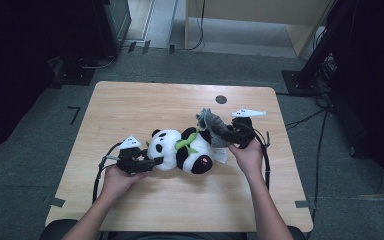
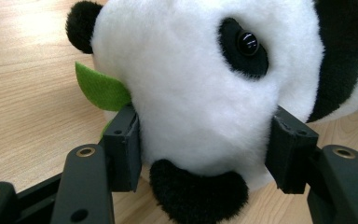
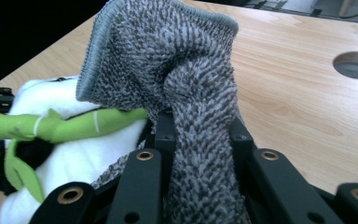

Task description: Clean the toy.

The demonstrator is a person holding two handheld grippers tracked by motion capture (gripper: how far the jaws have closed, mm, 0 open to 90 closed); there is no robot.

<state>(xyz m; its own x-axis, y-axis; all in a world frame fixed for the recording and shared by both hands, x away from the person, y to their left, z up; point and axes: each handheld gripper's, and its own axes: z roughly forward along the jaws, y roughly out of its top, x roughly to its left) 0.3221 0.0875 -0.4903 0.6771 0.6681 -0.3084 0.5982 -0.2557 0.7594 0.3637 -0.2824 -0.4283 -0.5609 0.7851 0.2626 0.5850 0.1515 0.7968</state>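
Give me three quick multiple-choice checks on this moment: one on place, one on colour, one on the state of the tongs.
1. Where does the panda plush lie?
A. On the floor
B. On the wooden table, between the two tongs
C. Inside a box

2. What colour is the cloth?
A. Speckled grey
B. Red
C. Yellow

3. What are the left tongs doing?
A. Hanging open over bare wood
B. Gripping the cloth
C. Clamping the panda's head

Answers:
1 B, the high view shows it mid-table.
2 A, the right gripper view shows grey knit in the right tongs.
3 C, both pads press into white fur.
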